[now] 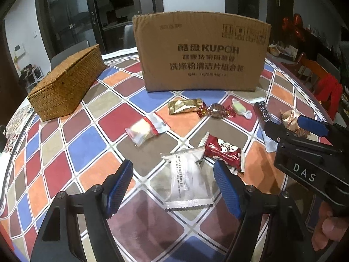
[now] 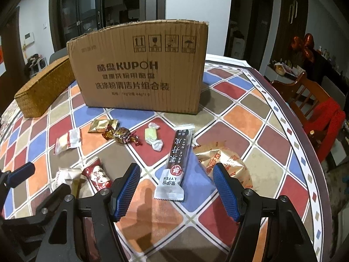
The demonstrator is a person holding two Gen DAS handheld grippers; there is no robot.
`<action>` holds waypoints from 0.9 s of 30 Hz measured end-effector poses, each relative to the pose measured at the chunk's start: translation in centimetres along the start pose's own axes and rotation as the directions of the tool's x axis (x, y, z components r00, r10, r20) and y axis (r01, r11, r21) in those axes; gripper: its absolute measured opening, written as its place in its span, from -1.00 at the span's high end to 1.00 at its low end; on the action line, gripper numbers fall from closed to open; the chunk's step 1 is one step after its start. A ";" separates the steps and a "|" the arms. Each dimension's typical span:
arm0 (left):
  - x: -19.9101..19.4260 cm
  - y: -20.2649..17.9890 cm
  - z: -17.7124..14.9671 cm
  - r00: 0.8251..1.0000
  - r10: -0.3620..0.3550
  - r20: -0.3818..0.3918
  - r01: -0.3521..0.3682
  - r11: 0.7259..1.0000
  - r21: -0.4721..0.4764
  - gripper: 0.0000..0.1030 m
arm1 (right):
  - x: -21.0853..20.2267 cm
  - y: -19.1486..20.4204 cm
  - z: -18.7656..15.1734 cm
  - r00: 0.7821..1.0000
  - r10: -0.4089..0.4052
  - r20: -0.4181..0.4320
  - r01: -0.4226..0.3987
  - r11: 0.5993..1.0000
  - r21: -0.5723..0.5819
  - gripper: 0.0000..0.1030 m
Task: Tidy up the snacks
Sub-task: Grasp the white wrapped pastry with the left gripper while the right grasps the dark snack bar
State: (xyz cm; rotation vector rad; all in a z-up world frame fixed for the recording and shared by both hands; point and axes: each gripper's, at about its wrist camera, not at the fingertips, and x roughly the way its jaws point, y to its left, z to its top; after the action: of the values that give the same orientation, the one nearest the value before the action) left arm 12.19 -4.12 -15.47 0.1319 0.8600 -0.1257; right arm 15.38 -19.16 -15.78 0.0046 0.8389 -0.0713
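A: We see the worktop point(image 1: 72, 144) under a chequered cloth, with a tall cardboard box point(image 1: 200, 52) upright at its far side and a woven lidded basket point(image 1: 65, 83) just to the box's left.

B: In front of the box we count loose snacks: a silver-white packet point(image 1: 187, 179), a dark bar packet point(image 2: 177, 163), a crinkled gold-orange wrapper point(image 2: 226, 163), a red packet point(image 1: 222, 150), a clear biscuit packet point(image 1: 146, 128), a gold sachet point(image 1: 183, 107) and two twist-wrapped sweets.

A: We find the left gripper point(image 1: 173, 187) with jaws wide, astride the silver-white packet, not pressing it.

B: And the right gripper point(image 2: 176, 190), jaws wide too, frames the near end of the dark bar packet, apart from it.
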 end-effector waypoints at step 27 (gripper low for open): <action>2.9 0.4 -0.4 0.998 -0.026 -0.060 0.025 1.000 -0.019 0.29 | 4.0 0.7 0.2 0.998 0.005 -0.067 -0.004 1.000 0.008 0.26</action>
State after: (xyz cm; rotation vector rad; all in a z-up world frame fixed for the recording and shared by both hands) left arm 13.79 -3.87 -17.89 0.1086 0.9232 -0.1383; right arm 18.19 -18.68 -18.63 0.0159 0.9055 -0.0703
